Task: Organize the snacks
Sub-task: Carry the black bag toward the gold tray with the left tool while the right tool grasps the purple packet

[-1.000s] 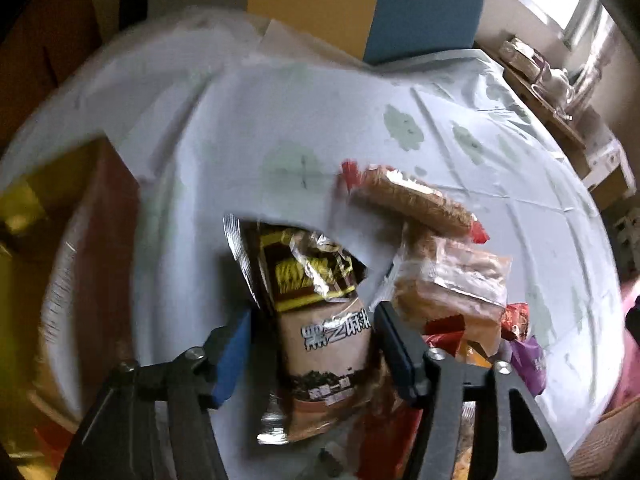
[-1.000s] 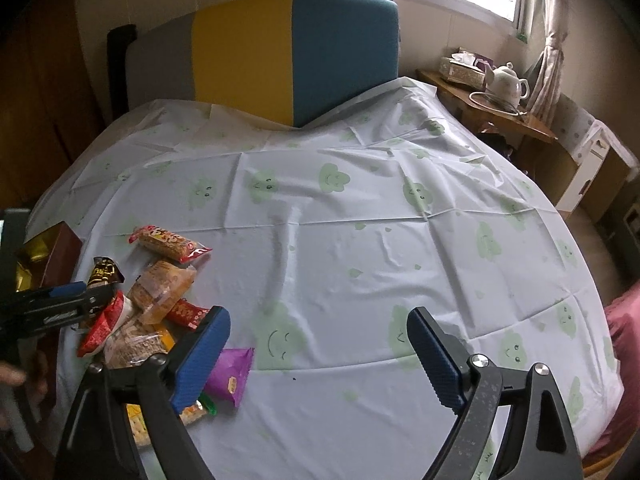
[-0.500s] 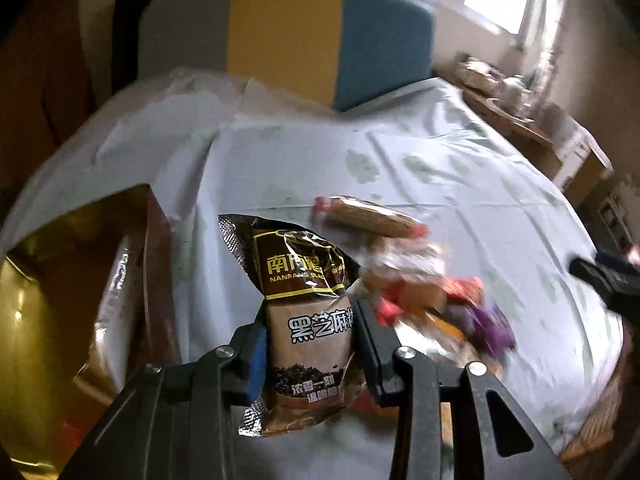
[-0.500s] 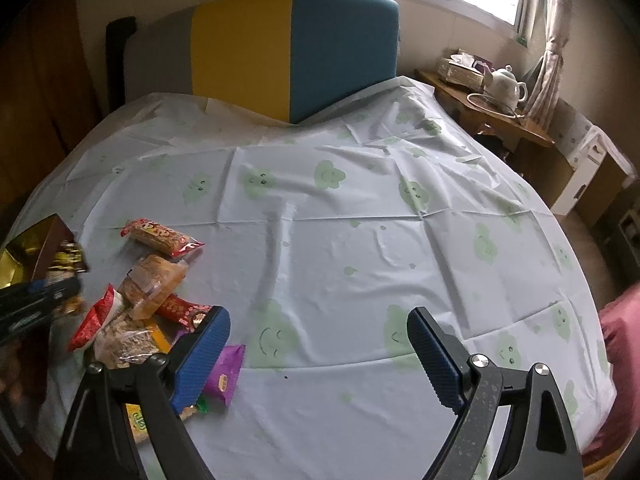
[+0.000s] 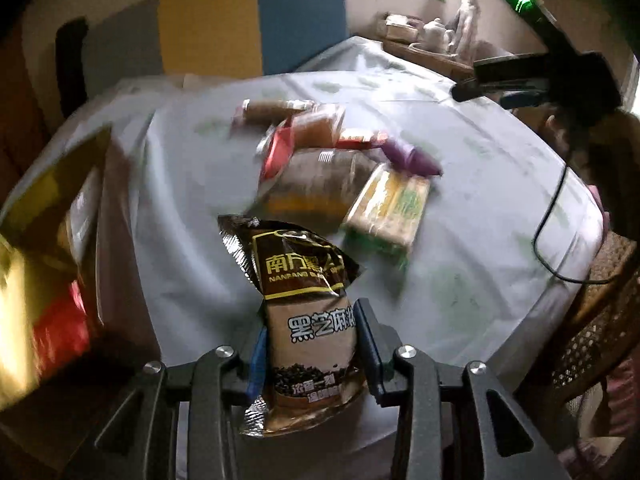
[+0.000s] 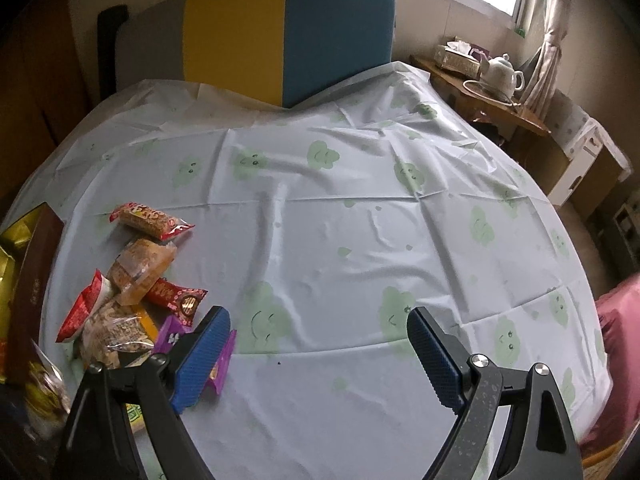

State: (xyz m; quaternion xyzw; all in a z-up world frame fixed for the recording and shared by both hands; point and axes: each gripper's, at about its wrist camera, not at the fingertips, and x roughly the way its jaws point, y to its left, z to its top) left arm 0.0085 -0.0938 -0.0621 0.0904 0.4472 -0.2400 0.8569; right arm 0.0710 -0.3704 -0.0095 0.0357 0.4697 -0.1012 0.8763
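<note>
My left gripper [image 5: 310, 332] is shut on a brown black-sesame packet [image 5: 304, 264], held upright above the near edge of the table. Beyond it on the cloth lies the snack pile [image 5: 320, 168]: a red-ended bar, clear-wrapped cakes, a green and yellow pack and a purple packet. The right wrist view shows the same pile [image 6: 140, 268] at the left. My right gripper [image 6: 316, 356] hangs open over the smiley tablecloth [image 6: 360, 220], just right of the pile, with nothing between its fingers. A gold-lined box [image 5: 48, 200] stands at the table's left edge.
A grey, yellow and blue chair back [image 6: 280, 32] stands behind the table. A side table with a teapot [image 6: 504, 74] and a tissue box is at the far right. A wicker chair [image 5: 600, 320] and a black cable [image 5: 552, 216] are on the right side.
The left gripper closed on the sesame packet, lifted it off the pile and carried it back and to the left, toward the gold box. The right gripper stayed put and open.
</note>
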